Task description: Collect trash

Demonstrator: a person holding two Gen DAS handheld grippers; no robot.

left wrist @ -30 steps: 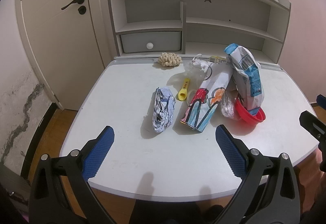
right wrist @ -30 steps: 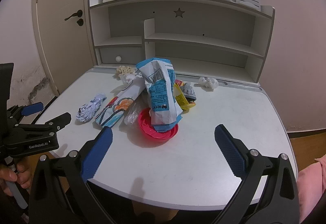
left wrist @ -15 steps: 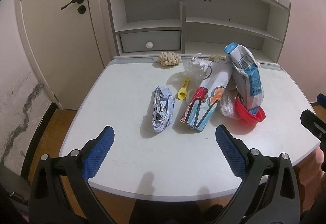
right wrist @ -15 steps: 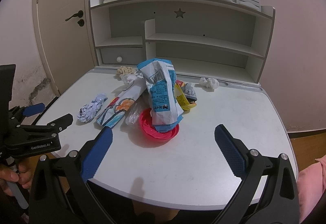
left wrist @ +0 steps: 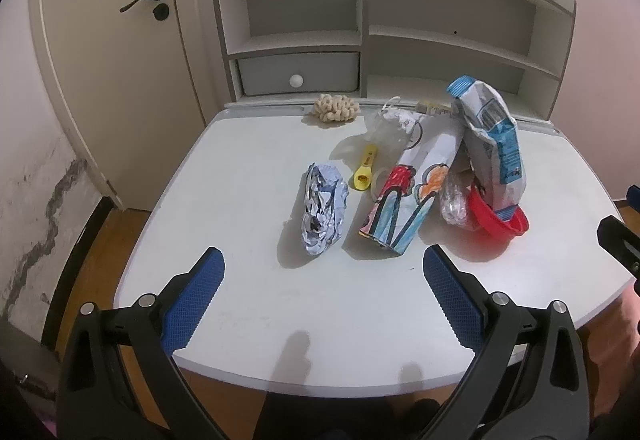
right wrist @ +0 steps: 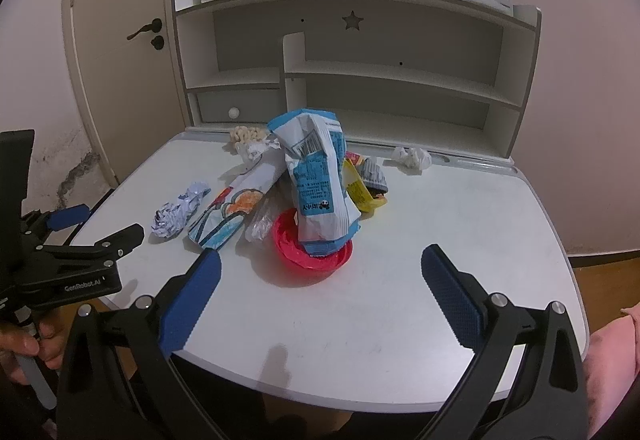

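Trash lies on the white desk [left wrist: 248,292]: a crumpled foil wrapper [left wrist: 323,208], a colourful drawn paper roll [left wrist: 412,195], a yellow tube [left wrist: 365,172], and a blue-white snack bag [left wrist: 490,143] standing in a red bowl [left wrist: 505,227]. In the right wrist view the bag [right wrist: 320,179] stands in the bowl [right wrist: 312,252], with a yellow wrapper [right wrist: 360,191] behind and a crumpled tissue [right wrist: 412,159] at the back. My left gripper [left wrist: 323,300] is open and empty, short of the foil wrapper. My right gripper [right wrist: 318,294] is open and empty, just before the bowl.
A shelf unit [left wrist: 360,39] with a drawer [left wrist: 298,73] stands at the desk's back. A beige knotted thing [left wrist: 335,107] lies in front of it. A door [left wrist: 116,51] is at the left. The left gripper's body [right wrist: 72,268] shows at the right view's left edge.
Both grippers have crept slightly closer to the desk and trash. Both stay open; nothing on the desk has moved.
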